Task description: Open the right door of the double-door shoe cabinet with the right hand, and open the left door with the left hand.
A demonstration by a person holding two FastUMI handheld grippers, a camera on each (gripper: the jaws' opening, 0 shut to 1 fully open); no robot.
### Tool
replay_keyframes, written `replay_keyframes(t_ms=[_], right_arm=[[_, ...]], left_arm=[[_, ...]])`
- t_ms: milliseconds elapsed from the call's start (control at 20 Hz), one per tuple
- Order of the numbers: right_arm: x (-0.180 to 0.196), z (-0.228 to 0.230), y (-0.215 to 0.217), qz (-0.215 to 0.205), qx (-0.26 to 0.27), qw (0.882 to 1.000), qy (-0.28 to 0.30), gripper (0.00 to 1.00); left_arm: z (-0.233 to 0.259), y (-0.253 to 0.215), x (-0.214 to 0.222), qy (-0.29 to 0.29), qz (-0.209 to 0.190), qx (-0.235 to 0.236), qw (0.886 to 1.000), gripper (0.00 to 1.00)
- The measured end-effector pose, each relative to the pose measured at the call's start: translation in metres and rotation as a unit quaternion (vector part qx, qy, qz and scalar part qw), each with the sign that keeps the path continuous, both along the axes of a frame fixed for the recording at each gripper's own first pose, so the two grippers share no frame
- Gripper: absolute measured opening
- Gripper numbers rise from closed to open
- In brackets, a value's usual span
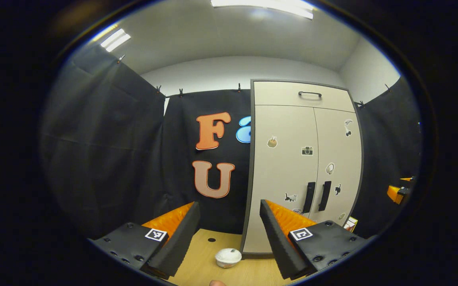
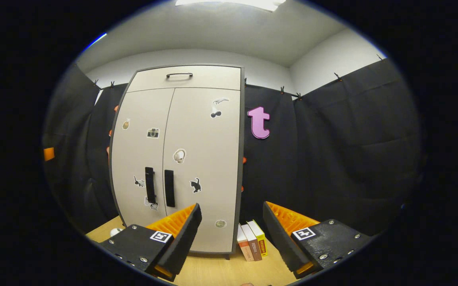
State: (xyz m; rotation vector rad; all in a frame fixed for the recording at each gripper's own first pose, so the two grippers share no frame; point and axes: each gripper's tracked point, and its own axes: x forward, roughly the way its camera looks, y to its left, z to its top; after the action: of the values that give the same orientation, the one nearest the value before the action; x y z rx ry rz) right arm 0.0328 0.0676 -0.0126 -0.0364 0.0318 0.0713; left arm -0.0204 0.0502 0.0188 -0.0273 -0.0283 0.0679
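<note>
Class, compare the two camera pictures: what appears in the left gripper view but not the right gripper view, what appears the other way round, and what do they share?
Left gripper view: a white bowl on the table in front of the cabinet's left side.

Right gripper view: three books standing upright beside the cabinet's right side.

Shared: the cabinet with both doors closed, its two door handles side by side, a top handle, stickers on the doors, and an open hand-held gripper at the bottom.
</note>
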Motion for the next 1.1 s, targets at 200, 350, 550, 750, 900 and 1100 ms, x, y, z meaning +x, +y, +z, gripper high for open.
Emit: replay_keyframes(t_ms=[200, 350, 550, 750, 900, 1100], right_arm=[[0.019, -0.009, 0.044, 0.026, 0.004, 1.0, 0.01, 0.94], [0.04, -0.017, 0.073, 0.035, 0.001, 0.999, 0.013, 0.94], [0.076, -0.033, 0.109, 0.041, 0.002, 0.999, 0.018, 0.95], [0.114, -0.048, 0.14, 0.044, 0.001, 0.999, 0.018, 0.95], [0.144, -0.059, 0.159, 0.045, 0.003, 0.999, 0.024, 0.94], [0.179, -0.072, 0.17, 0.037, 0.024, 0.998, 0.045, 0.95]], left_arm=[[0.003, 0.022, -0.005, -0.004, 0.015, 0.001, 1.0, 0.96], [0.003, 0.036, -0.009, -0.004, 0.021, 0.004, 1.0, 0.97], [-0.003, 0.046, -0.01, 0.003, 0.017, 0.007, 1.0, 0.96], [-0.011, 0.06, -0.008, 0.01, 0.022, 0.012, 1.0, 0.95], [-0.01, 0.07, -0.005, 0.011, 0.024, 0.011, 1.0, 0.96], [-0.01, 0.088, -0.006, 0.01, 0.036, 0.012, 0.999, 0.96]])
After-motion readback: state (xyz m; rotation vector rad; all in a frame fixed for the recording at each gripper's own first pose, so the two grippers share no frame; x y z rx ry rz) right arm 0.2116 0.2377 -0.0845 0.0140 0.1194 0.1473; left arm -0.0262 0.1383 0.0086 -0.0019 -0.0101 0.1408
